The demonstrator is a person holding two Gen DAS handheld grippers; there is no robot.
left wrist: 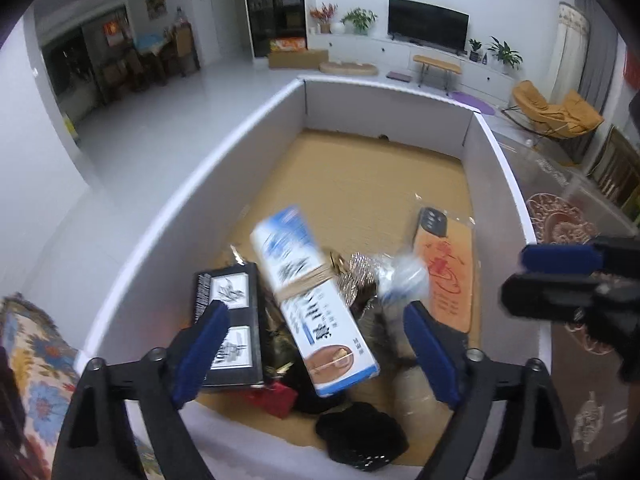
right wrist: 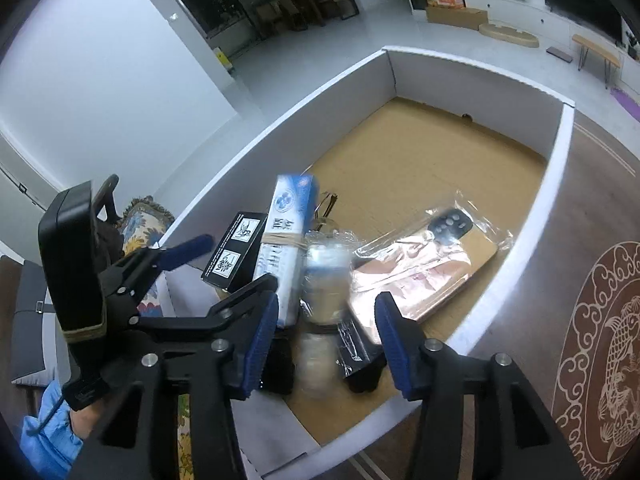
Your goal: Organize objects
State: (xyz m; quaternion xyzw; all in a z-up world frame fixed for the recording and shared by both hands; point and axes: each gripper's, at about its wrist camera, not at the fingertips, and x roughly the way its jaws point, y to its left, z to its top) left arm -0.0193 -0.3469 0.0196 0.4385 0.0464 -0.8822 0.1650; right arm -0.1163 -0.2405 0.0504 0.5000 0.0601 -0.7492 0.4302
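A white box [left wrist: 192, 216] with a cardboard floor holds the objects. A long blue-and-white carton [left wrist: 316, 300] lies blurred over a black box [left wrist: 232, 320] with white labels. Beside it are a blurred clear bottle [right wrist: 324, 280], a phone case in plastic wrap [right wrist: 424, 268] and a black cloth [left wrist: 360, 436]. My left gripper [left wrist: 316, 344] is open above the carton, touching nothing. My right gripper [right wrist: 326, 340] is open around the blurred bottle, its pads apart from it. The carton [right wrist: 288, 240] also shows in the right wrist view.
The box [right wrist: 560, 152] stands on a dark wooden table with a carved fish motif [right wrist: 600, 360]. A patterned cushion [left wrist: 32, 364] lies left of the box. My right gripper shows at the right edge of the left wrist view [left wrist: 560, 280].
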